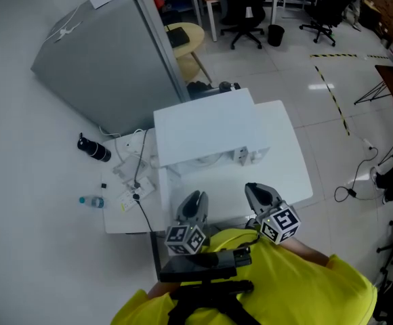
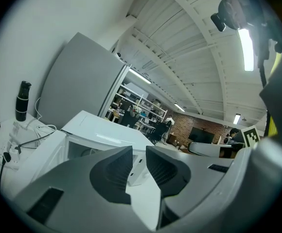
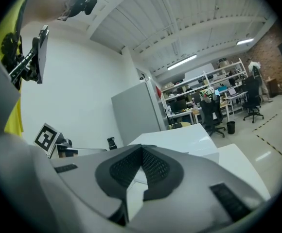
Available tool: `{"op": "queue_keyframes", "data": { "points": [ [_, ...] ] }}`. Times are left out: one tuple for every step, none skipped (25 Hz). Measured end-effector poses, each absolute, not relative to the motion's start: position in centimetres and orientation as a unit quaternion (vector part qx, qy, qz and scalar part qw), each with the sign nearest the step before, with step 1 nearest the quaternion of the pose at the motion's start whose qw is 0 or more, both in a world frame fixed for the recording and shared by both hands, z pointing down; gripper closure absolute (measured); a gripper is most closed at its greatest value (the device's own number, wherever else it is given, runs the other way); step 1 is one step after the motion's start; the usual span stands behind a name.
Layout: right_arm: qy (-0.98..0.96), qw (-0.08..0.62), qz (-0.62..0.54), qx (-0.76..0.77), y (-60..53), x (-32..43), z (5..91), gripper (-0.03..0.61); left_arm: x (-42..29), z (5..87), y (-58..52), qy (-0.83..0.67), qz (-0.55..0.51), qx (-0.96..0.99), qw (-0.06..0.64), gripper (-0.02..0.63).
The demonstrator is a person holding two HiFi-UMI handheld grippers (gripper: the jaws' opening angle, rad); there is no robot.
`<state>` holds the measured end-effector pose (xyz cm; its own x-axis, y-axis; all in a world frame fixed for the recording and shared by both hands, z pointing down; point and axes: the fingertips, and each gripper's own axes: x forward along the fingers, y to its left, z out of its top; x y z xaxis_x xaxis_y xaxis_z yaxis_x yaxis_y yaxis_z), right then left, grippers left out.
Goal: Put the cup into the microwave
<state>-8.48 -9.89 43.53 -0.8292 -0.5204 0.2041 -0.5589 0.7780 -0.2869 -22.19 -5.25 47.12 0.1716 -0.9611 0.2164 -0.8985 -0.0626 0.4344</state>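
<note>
A white microwave (image 1: 207,124) stands in the middle of a white table (image 1: 293,164), and in the left gripper view its dark cavity (image 2: 80,150) shows, facing me. A small white thing (image 1: 242,156) stands at its front right; I cannot tell whether it is the cup. My left gripper (image 1: 195,198) hovers over the table's near edge, its jaws (image 2: 139,152) a narrow gap apart with nothing between them. To its right my right gripper (image 1: 254,189) is shut and empty, its tips (image 3: 142,152) touching. Both point at the microwave, a short way off.
A grey cabinet (image 1: 101,59) stands behind the table at the left. On the table's left part lie a black bottle (image 1: 93,147), a small water bottle (image 1: 91,201) and a cable with a power strip (image 1: 134,178). Office chairs (image 1: 247,9) stand far back.
</note>
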Motion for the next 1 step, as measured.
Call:
{"op": "queue_keyframes", "data": {
  "points": [
    [-0.940,0.057,0.170,0.289,-9.95,-8.51,43.62,0.575,-22.37,47.13,-5.27,-0.643,-0.065,0.723,0.243,0.534]
  ]
}}
